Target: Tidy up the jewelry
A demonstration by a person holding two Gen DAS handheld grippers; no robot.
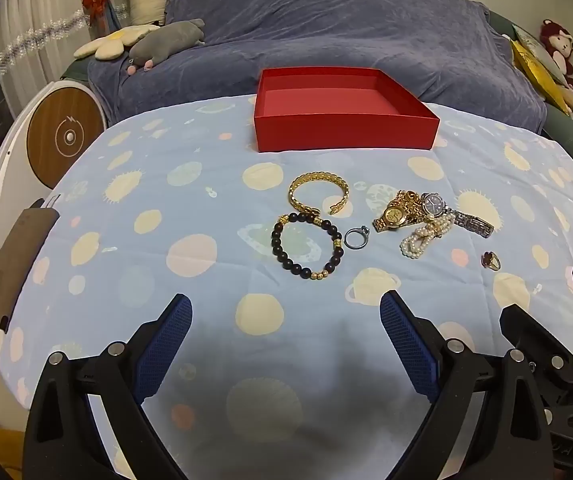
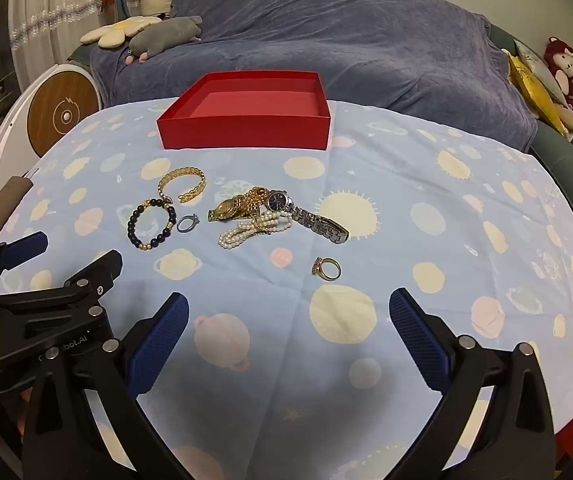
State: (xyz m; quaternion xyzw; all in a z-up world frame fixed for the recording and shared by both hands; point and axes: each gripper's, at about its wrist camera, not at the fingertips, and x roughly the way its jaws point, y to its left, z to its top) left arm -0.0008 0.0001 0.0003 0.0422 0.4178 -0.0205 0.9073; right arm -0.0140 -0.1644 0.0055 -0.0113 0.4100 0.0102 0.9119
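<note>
Two handheld claws hover over a table w/ a pale blue planet-print cloth (image 1: 146,184). Both are spread wide and hold nothing: the left gripper (image 1: 286,344) sits near the table's near edge, the right gripper (image 2: 288,340) beside it, both angled down at the jewelry.

The jewelry lies mid-table, none of it in the box yet. A red box (image 1: 342,128), open and empty, stands at the far edge. From left to right: a gold cuff bracelet (image 1: 318,196), a dark bead bracelet (image 1: 306,246) just near of it and touching it, a silver ring (image 1: 356,237) just beside the beads, then a tangled heap w/ a gold watch (image 1: 392,216), a silver watch (image 1: 454,212) and a pearl strand (image 1: 426,238). A gold ring (image 1: 491,261) lies apart, nearest on the right.

Risks, as a judgement: the heap is the trouble spot. Closing on one watch could drag the pearls or the other watch along (chains look interlocked), so pieces may drop short of the box. The rings are small and lie flat; wide pads could pinch cloth instead and pull the whole spread. The two claws are close together, so they could knock each other.

View differences: the right wrist cam shows the silver watch's strap (image 2: 322,224) laid out full length and the gold ring's setting; the left cam squeezes these toward its right side. The left cam shows the bead bracelet's gold spacers more clearly.
</note>
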